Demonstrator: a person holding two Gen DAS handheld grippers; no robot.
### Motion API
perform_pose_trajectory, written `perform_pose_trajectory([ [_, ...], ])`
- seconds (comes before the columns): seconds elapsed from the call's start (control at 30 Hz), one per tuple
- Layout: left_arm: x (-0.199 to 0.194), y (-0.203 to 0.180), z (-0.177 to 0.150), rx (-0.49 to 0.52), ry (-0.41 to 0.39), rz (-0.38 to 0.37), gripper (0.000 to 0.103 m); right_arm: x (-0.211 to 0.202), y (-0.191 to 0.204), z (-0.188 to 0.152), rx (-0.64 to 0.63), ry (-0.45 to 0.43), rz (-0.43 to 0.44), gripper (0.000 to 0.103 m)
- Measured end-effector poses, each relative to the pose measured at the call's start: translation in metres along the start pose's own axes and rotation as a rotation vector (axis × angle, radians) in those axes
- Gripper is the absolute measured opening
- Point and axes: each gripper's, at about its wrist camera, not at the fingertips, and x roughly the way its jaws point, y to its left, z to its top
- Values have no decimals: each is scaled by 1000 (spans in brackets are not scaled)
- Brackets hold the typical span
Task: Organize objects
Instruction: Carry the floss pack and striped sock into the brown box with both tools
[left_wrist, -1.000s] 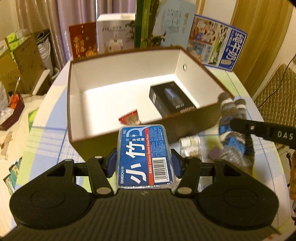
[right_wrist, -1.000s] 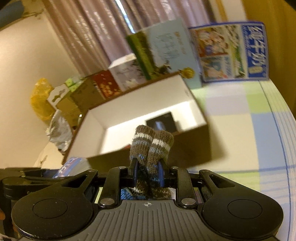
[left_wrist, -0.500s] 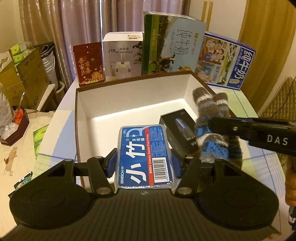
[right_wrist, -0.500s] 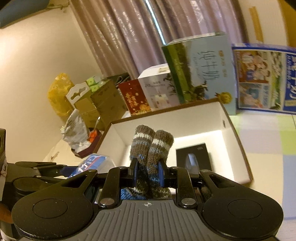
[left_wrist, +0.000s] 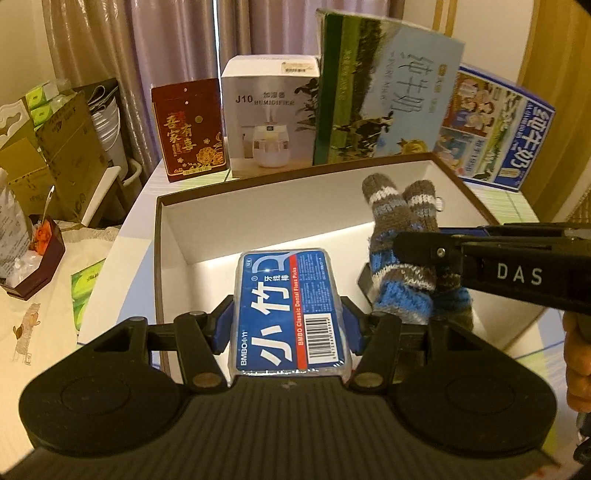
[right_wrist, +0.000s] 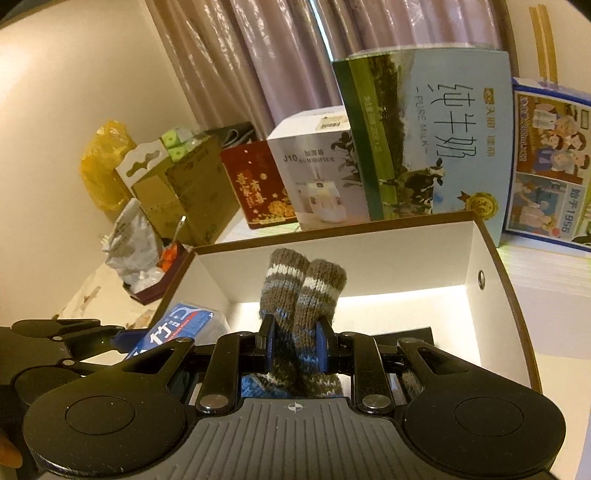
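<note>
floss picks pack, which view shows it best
Left wrist view: the floss picks pack faces the camera, label readable, clamped in the left gripper. The right wrist view catches only an angled corner at lower left, behind the black frame.

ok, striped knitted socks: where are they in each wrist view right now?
Left wrist: striped knitted socks right of centre, clamped in the right gripper, beside the dental floss pack.
Right wrist: socks dead centre, standing up between the fingers, over the box.
Shared landmark: green pure milk carton behind the brown box's far wall.
</note>
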Motion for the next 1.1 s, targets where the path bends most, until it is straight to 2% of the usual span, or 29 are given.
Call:
perform_pose_trajectory([
  [0.7, 69, 16, 17, 18, 81, 30, 53, 74, -21, 12, 79, 94, -15, 20],
  [0.73, 71, 16, 17, 18, 83, 31, 53, 77, -23, 13, 80, 98, -18, 21],
  [0.8, 75, 16, 18, 21, 87, 32, 53, 82, -28, 13, 108, 104, -22, 46],
  [0.87, 79, 15, 19, 23, 91, 32, 53, 81, -33, 13, 135, 76, -28, 54],
  [1.1, 91, 14, 21, 28, 106, 32, 54, 76, -47, 14, 143, 80, -61, 54],
])
